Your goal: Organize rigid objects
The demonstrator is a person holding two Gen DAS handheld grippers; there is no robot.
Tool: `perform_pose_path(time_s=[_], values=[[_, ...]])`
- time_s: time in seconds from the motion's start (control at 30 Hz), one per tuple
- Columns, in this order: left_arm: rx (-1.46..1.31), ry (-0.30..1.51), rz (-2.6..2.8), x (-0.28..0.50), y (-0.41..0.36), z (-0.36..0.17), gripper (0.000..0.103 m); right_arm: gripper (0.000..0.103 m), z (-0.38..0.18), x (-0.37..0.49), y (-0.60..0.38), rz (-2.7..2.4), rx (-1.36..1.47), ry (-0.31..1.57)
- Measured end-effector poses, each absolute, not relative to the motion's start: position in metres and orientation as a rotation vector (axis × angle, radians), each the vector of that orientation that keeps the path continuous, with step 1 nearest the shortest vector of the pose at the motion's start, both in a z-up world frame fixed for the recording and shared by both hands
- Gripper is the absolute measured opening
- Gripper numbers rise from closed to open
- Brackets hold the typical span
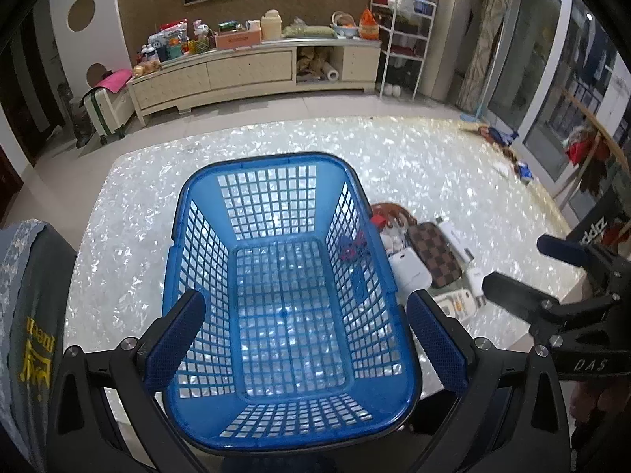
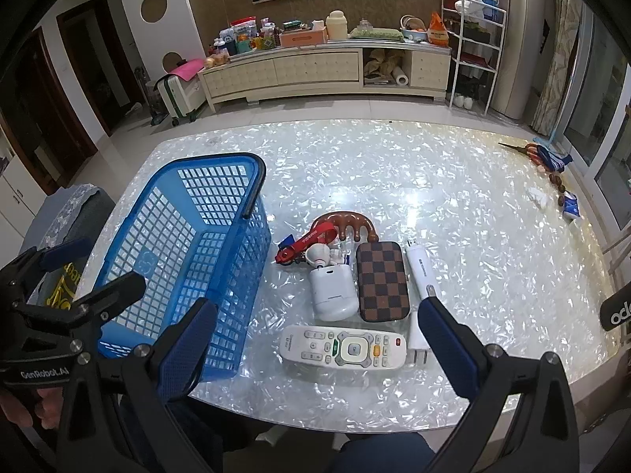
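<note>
Waiting over a heap of small hard things beside an empty blue plastic lattice basket.

Both tools stand wide with nothing held: the right gripper hangs above the white remote control with grey and coloured buttons, the left gripper over the basket's near end. The remote lies flat at the near edge of the shimmering shell-patterned table, its long axis running left to right, red button at the right. It looks light, stiff and smooth, so I would pinch it across its narrow width near the middle. Just beyond it lie a rounded white plastic case and a brown chequered pouch, both lengthwise near to far. The basket stands just left of the pile.
</note>
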State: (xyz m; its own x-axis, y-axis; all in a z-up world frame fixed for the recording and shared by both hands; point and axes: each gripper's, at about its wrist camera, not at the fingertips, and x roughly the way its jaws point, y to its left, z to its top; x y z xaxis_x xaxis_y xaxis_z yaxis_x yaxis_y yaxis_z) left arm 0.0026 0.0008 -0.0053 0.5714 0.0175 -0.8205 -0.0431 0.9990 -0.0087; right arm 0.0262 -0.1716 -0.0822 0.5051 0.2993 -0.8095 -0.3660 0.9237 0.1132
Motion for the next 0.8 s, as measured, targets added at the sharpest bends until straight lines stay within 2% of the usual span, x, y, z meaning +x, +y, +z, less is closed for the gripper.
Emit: perform_pose_path(time_s=[0.8], values=[[0.085,1.234,0.109,0.025,0.09,-0.038,0.102,0.103,-0.121,0.05,-0.23,0.314,-0.008,1.061]])
